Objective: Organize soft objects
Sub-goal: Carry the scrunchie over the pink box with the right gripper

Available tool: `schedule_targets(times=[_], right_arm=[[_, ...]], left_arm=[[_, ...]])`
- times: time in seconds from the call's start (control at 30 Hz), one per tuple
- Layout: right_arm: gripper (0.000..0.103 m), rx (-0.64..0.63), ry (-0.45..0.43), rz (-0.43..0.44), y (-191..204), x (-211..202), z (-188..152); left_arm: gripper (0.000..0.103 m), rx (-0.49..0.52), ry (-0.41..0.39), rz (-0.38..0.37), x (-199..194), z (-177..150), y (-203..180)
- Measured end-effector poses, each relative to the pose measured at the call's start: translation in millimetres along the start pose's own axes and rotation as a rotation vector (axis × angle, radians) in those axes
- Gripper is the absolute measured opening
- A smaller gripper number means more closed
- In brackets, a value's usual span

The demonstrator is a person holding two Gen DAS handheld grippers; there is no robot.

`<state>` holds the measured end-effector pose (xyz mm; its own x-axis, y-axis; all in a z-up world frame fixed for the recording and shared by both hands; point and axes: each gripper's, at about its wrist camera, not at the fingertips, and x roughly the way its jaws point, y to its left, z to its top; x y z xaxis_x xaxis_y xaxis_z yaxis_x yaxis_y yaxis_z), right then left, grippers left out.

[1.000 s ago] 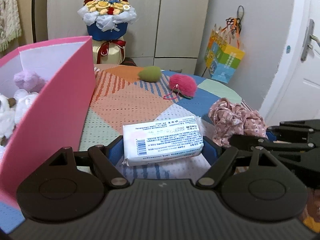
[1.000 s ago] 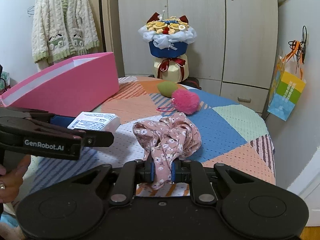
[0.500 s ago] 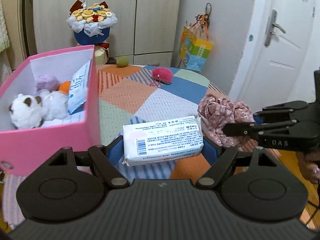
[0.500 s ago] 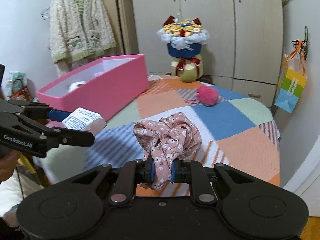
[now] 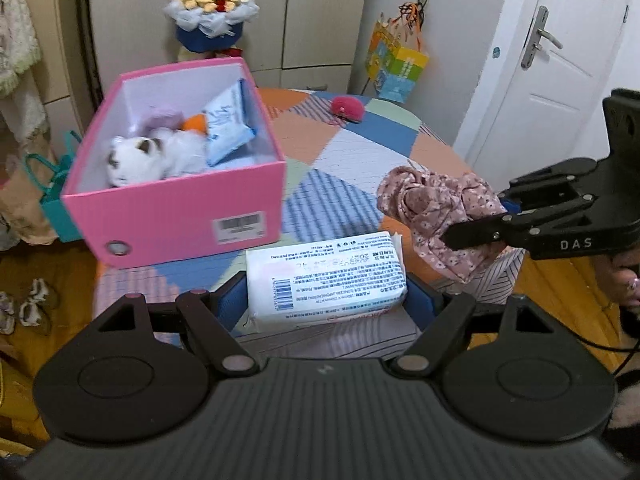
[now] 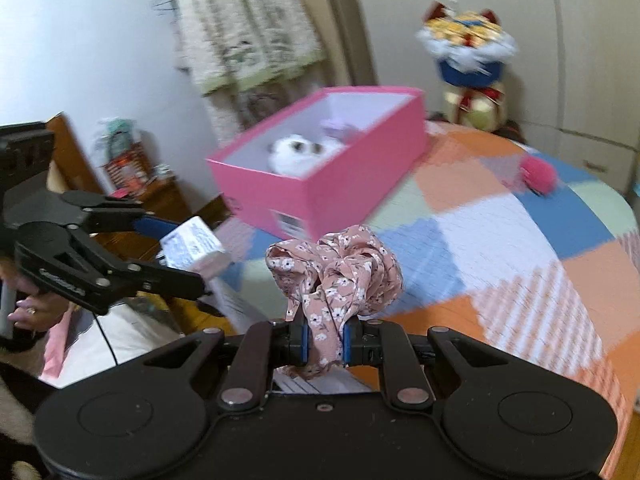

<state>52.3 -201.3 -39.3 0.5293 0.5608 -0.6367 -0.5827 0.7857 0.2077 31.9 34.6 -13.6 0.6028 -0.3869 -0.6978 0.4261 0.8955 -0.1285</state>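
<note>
Left gripper jaws grasp the tissue pack; right gripper jaws pinch the floral cloth, both held short of the pink box. Carry each clear of its rim before letting go.

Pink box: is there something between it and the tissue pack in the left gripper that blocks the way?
Nothing visible does. The tissue pack is clamped in the left gripper, and only bare tablecloth lies between it and the open-topped pink box.
</note>
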Motion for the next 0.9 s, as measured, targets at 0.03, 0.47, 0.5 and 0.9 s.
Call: schedule_targets(times=[0.03,0.47,0.5,0.9], right_arm=[[0.018,-0.017,0.000,0.009,6,1,3],[0.018,-0.215,-0.116,0.039,53,37,84],[0.018,-0.223,-0.116,0.036,52,41,89],[0.020,-0.321,-0.028,-0.062,28,119,139]], left_arm=[[0.080,-0.001,-0.007,0.007,-6,0,3],[0.080,-0.011,-0.161,0.107,-28,47,61],[0.080,-0.014,-0.161,0.110,-23,52,65],[0.080,-0.049,-0.101,0.193,52,88,111]])
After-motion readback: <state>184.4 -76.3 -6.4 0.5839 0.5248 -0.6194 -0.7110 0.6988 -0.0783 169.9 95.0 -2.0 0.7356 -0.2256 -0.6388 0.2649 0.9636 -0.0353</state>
